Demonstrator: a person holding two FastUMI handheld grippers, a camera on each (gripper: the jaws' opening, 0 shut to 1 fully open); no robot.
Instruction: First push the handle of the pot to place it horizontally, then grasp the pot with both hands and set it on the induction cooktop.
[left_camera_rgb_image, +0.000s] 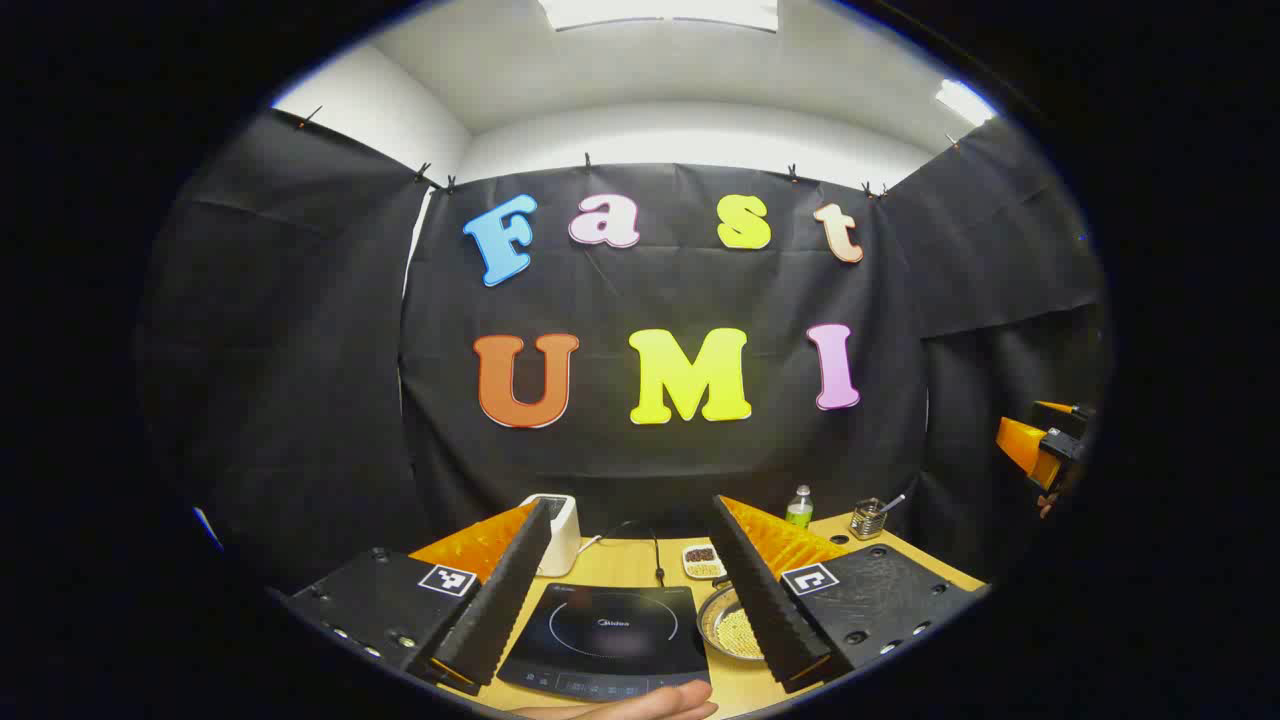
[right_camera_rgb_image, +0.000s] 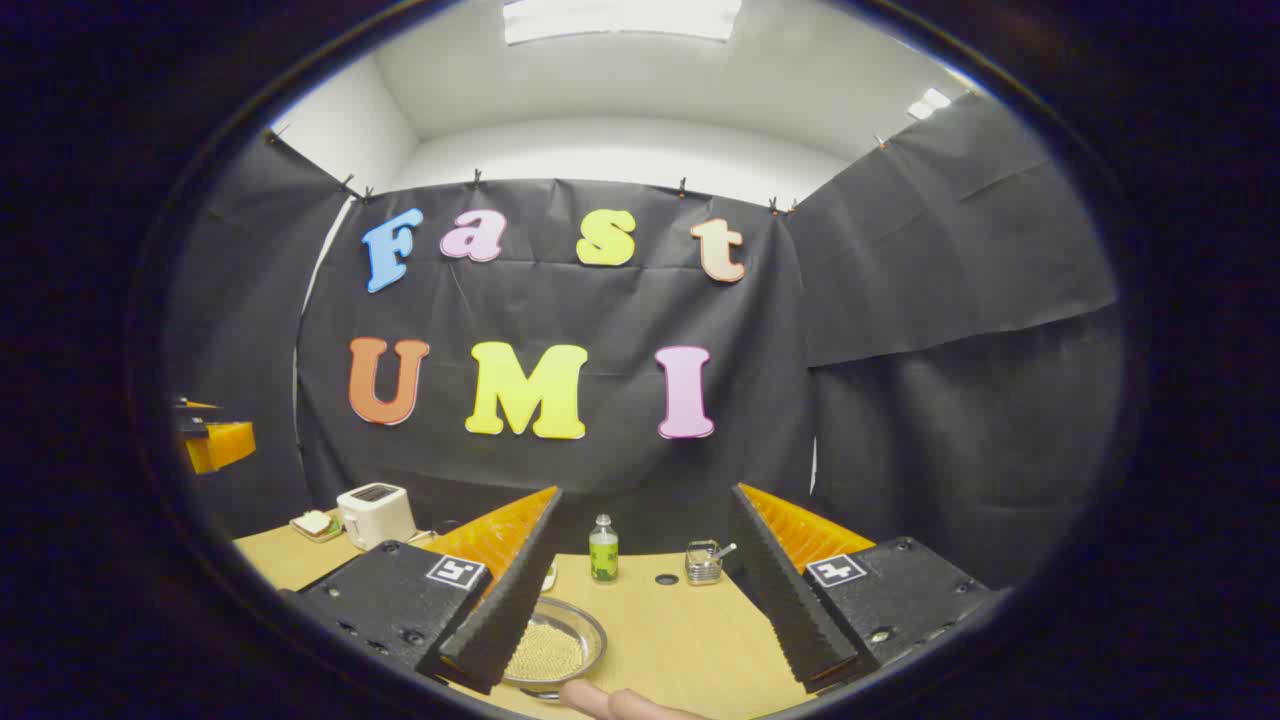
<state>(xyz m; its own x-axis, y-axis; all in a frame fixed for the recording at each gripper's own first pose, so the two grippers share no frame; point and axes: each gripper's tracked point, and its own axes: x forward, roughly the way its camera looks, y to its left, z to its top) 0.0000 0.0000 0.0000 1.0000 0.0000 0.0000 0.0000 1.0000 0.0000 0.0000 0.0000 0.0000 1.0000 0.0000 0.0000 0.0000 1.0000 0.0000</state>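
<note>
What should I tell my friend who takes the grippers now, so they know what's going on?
Left gripper: open, holding nothing, raised above the induction cooktop.
Right gripper: open, holding nothing, raised over the wooden table, with the pot to its lower left.
The pot, a shallow metal one with pale grains inside, sits on the table right of the cooktop, not on it. Its handle can't be made out clearly.
Done: nothing that can be confirmed; neither gripper touches the pot.
Left: push the handle horizontal, grasp the pot with both grippers, set it on the cooktop.
</note>
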